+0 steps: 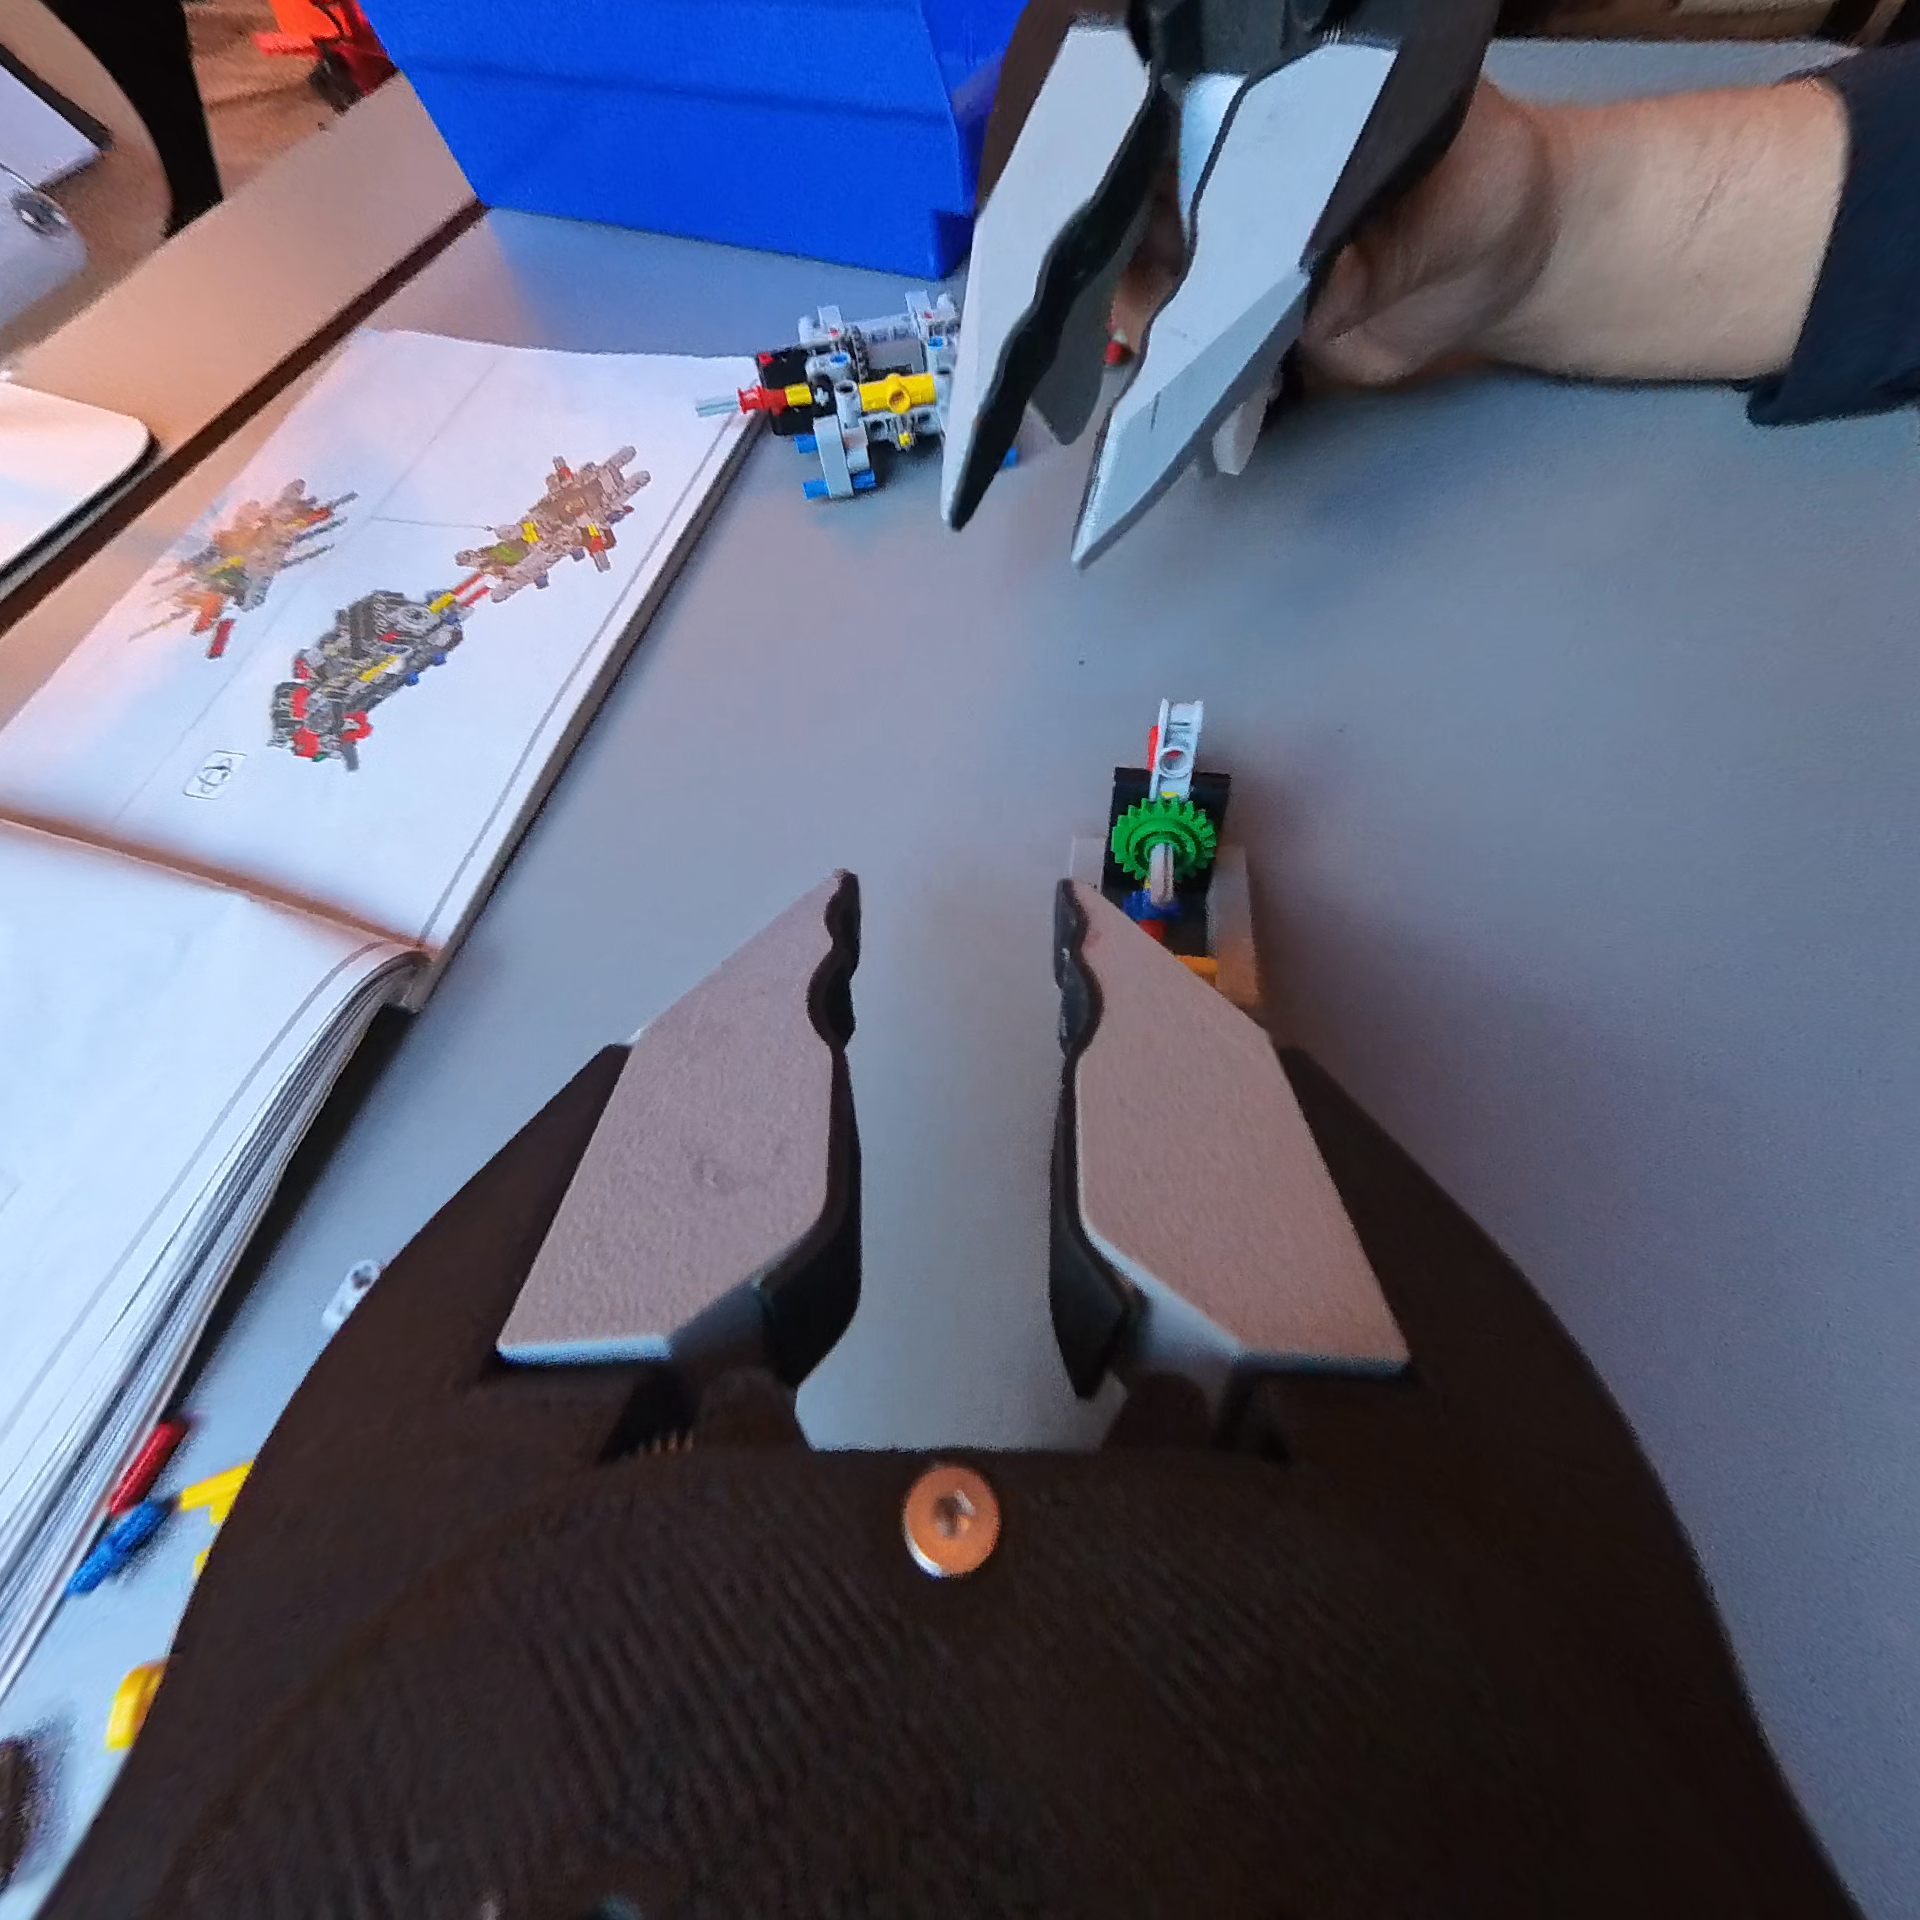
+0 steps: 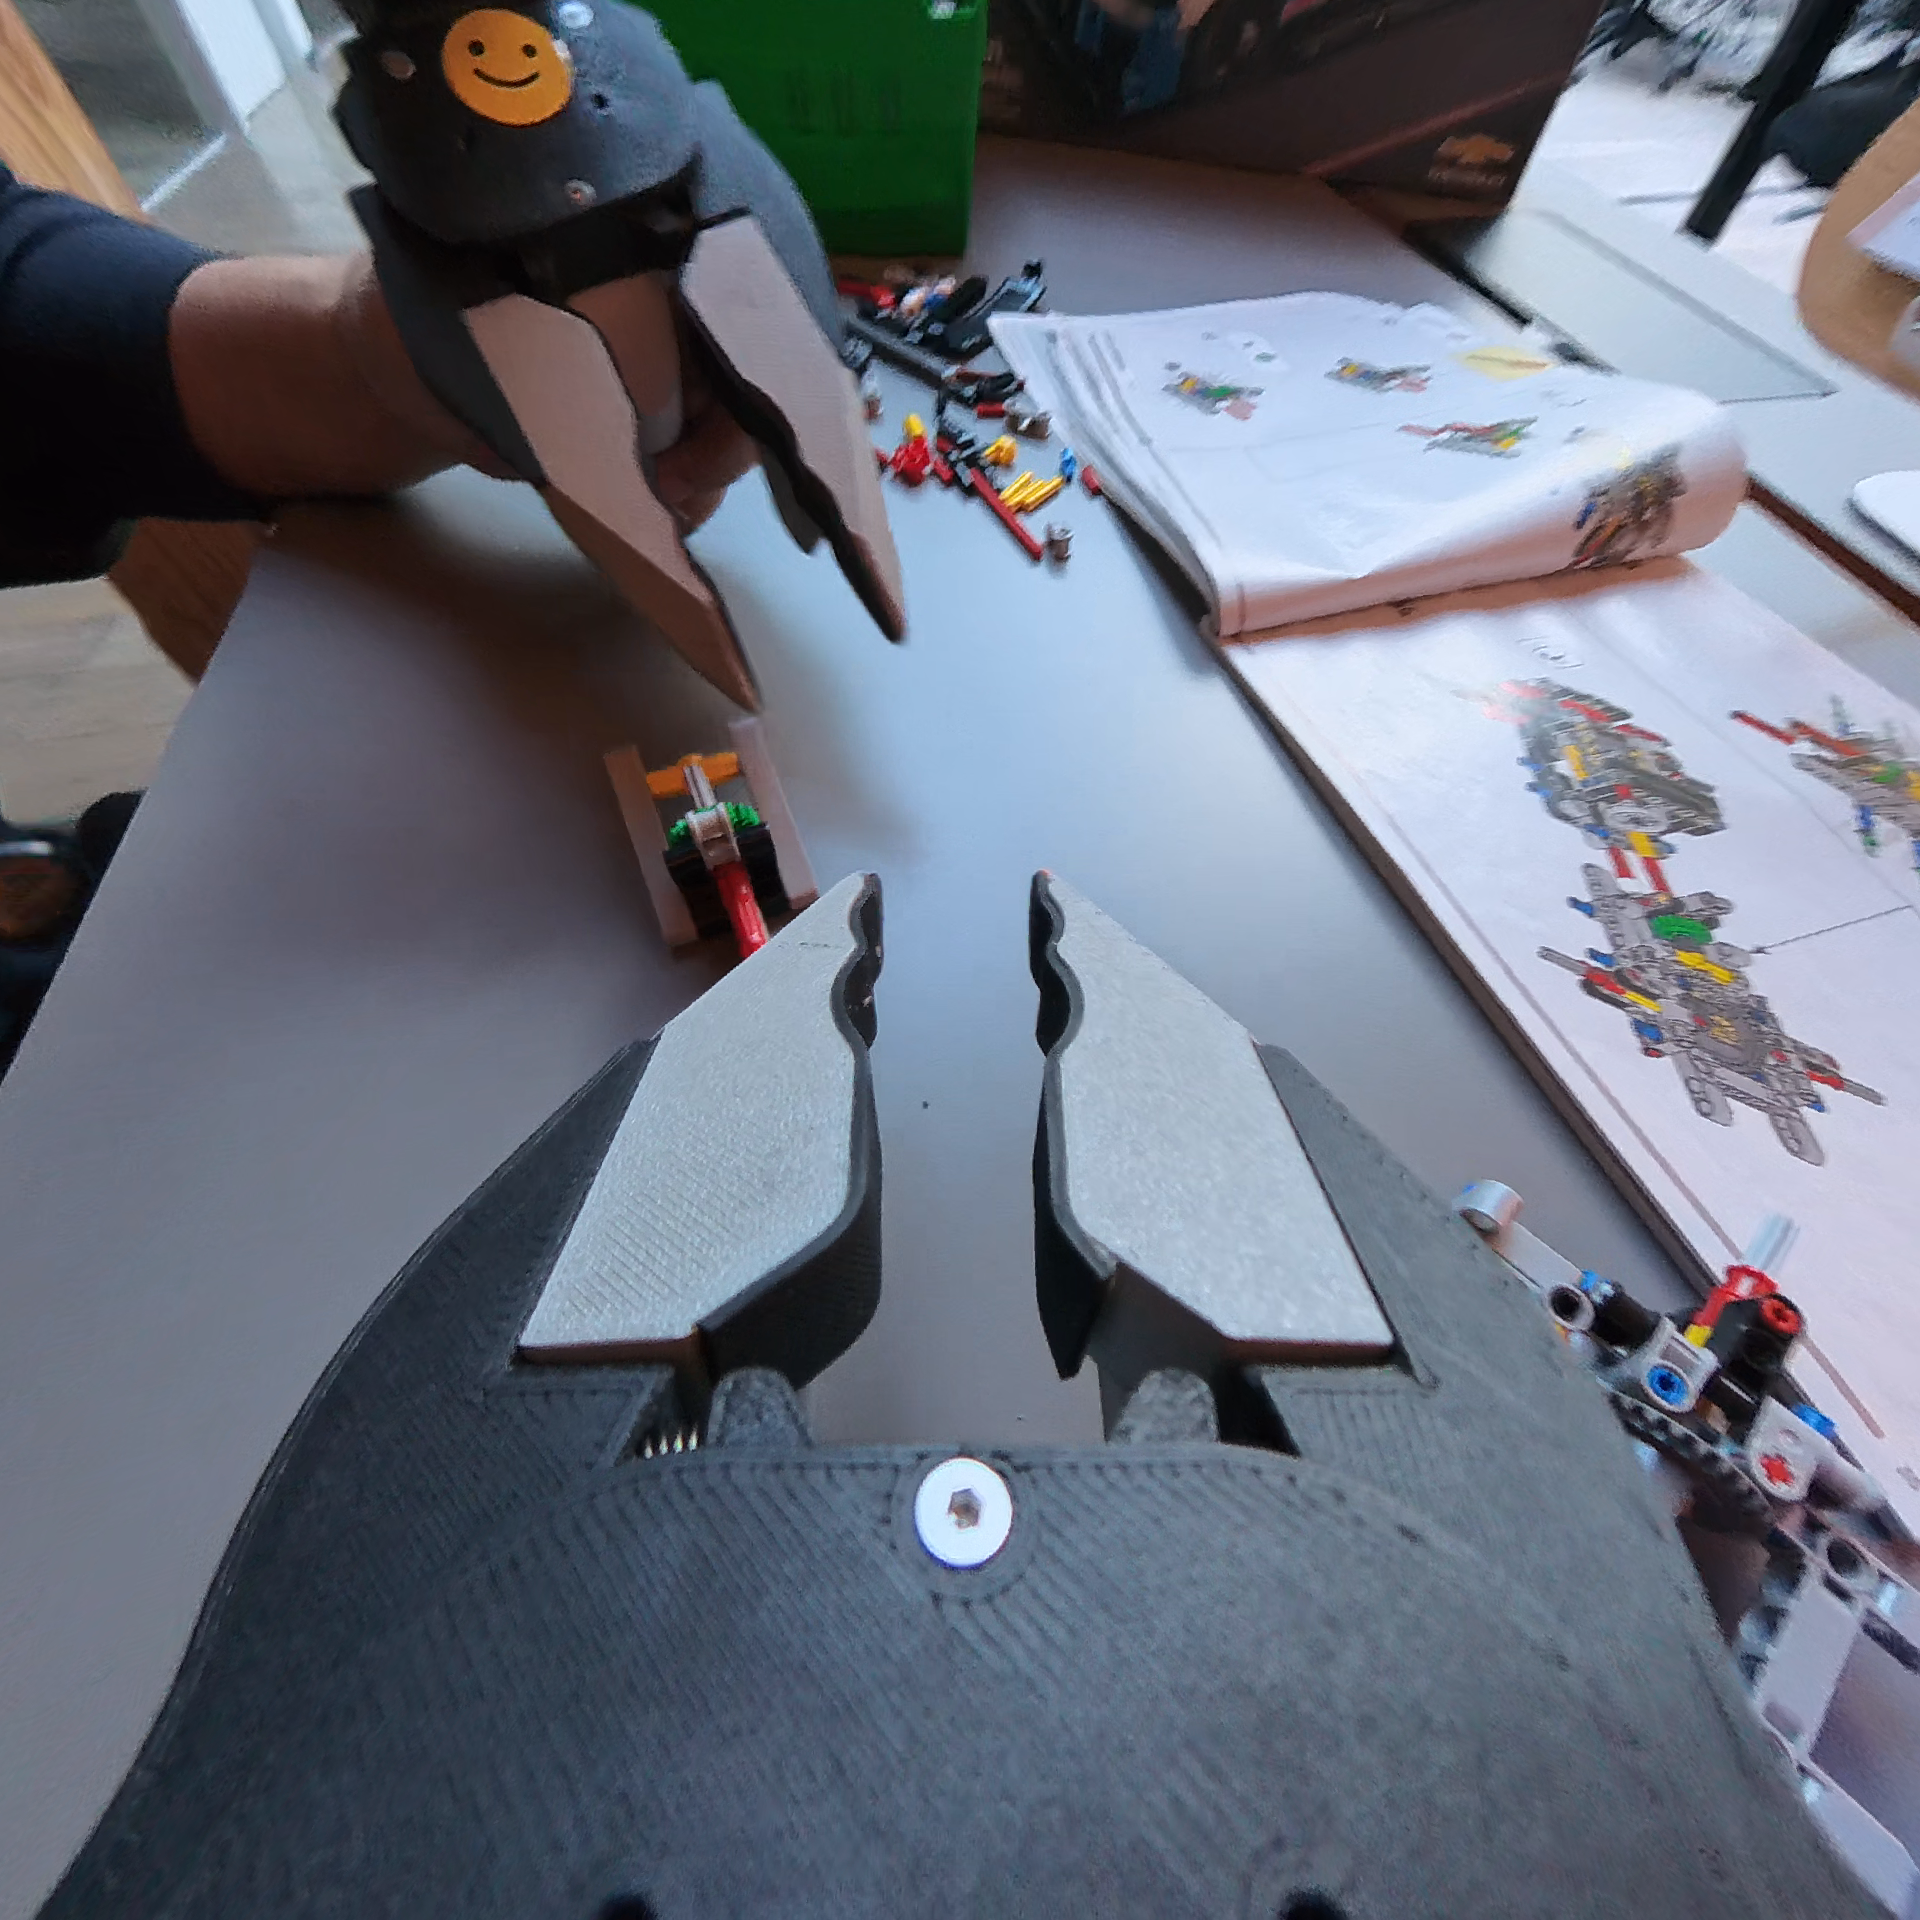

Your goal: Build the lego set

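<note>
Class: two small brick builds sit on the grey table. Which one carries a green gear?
The small build beside the left tool, framed by two pale rails. The other build, near the open booklet, shows no green gear.

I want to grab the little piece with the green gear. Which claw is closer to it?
Probably the left claw. The small gear assembly sits right beside its right fingertip, while the right claw hangs farther off across the grey table. Both claws are open and hold nothing.

Small gear assembly (image 1: 1169, 852) on table (image 1: 1455, 831), open booklet (image 1: 395, 582) to its left, bin (image 1: 707, 125) behind.
</note>
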Motion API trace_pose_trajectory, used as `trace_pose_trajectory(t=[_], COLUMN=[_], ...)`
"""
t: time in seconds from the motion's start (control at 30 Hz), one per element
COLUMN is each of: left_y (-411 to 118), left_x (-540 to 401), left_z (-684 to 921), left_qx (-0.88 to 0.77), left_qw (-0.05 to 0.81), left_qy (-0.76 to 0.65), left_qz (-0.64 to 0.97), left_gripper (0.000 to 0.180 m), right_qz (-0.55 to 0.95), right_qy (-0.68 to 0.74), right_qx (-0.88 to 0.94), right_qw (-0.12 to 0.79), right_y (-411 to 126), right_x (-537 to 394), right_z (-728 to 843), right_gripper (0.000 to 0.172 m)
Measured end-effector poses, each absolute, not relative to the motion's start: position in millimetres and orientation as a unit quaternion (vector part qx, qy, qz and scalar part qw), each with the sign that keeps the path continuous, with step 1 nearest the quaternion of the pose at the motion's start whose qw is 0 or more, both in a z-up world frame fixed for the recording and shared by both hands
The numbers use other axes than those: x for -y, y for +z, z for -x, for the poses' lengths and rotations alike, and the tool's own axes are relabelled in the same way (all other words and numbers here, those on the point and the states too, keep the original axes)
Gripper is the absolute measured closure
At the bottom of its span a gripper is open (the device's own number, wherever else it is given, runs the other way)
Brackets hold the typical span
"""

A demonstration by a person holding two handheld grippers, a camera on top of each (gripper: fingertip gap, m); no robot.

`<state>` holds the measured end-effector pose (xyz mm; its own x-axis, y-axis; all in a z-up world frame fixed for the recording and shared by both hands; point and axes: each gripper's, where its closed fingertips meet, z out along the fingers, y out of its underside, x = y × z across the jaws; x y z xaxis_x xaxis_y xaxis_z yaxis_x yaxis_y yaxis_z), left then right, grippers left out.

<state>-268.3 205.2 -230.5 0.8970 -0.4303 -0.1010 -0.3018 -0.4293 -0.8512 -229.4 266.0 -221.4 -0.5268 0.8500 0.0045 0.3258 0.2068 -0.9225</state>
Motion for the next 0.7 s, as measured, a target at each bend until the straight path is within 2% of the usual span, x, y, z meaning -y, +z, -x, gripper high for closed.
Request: trace_pose_trajectory(t=[0.23, 0.33, 0.4, 0.53, 0.7], left_y=[-177.1, -164.2, -155.4, -156.8, -177.3], left_x=[-138.1, -105.3, -93.7, -89.6, -93.1], left_z=[297.5, 311.5, 314.2, 303.2, 293.3], left_qx=[-0.249, -0.24, -0.223, -0.218, -0.252], left_qw=[0.602, 0.669, 0.696, 0.687, 0.651], left_qy=[-0.04, -0.036, -0.066, -0.138, -0.107], left_qz=[0.757, 0.702, 0.68, 0.679, 0.708], left_gripper=[0.143, 0.158, 0.16, 0.154, 0.147], right_qz=[0.451, 0.489, 0.513, 0.543, 0.551], right_qy=[0.476, 0.452, 0.429, 0.375, 0.323], right_qx=[0.678, 0.651, 0.634, 0.633, 0.648], right_qw=[0.331, 0.365, 0.389, 0.405, 0.414], right_y=[-212.3, -212.2, -212.9, -223.1, -233.3], right_x=[-290.4, -310.0, -322.5, -333.3, -337.5], right_z=[238.1, 243.7, 246.4, 251.5, 256.6], right_gripper=[0.142, 0.142, 0.143, 0.144, 0.145])
